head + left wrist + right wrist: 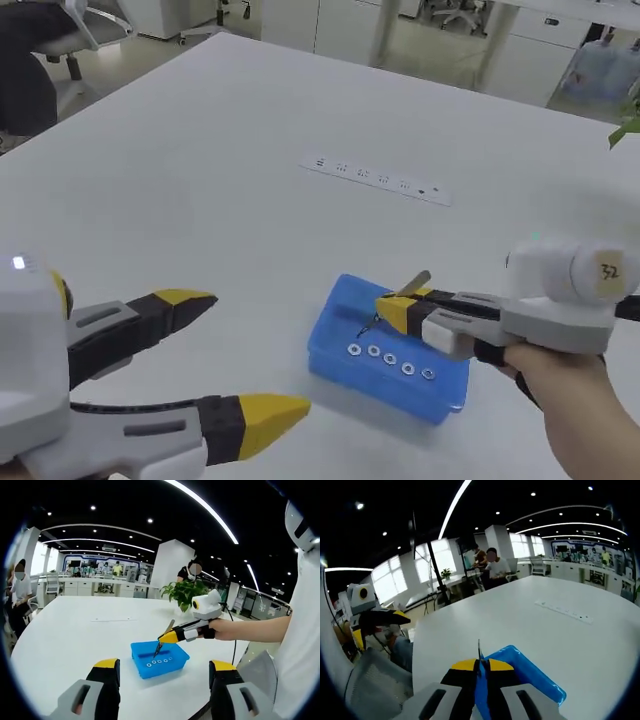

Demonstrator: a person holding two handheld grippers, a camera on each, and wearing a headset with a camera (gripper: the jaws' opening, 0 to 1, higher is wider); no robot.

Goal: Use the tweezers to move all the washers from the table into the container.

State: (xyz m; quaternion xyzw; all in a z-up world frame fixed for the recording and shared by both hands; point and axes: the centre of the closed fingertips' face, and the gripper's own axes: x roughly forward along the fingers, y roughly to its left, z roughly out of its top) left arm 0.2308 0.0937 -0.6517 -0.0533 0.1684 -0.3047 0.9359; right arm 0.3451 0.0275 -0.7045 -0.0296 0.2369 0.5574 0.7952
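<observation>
Blue is the container (345, 308), a shallow rectangular tray sitting on the white table (250, 130) toward the near right. Five small metal washers (390, 358) lie inside it in a neat row along its near side. Above the tray's far side hangs the right gripper (393, 311), gripped from behind by the person's hand (565, 395). Its yellow-tipped jaws are pinched together on the tweezers (413, 284), whose blunt end sticks up and back past the jaws while the thin points slant down into the tray, just beyond the left end of the washer row. Whether the points touch the tray floor I cannot tell. From the right gripper view the two jaws stand pressed side by side with the tweezer tips poking up between them and the blue tray just ahead. The left gripper (245, 352) is at the near left, well apart from the tray, its jaws spread wide and holding nothing, both tips pointing right toward the container. Farther off across the table lies a long white power strip (375, 181), flat and on its own. In the left gripper view a potted green plant (184, 593) stands at the far edge of the table, behind the right gripper.
</observation>
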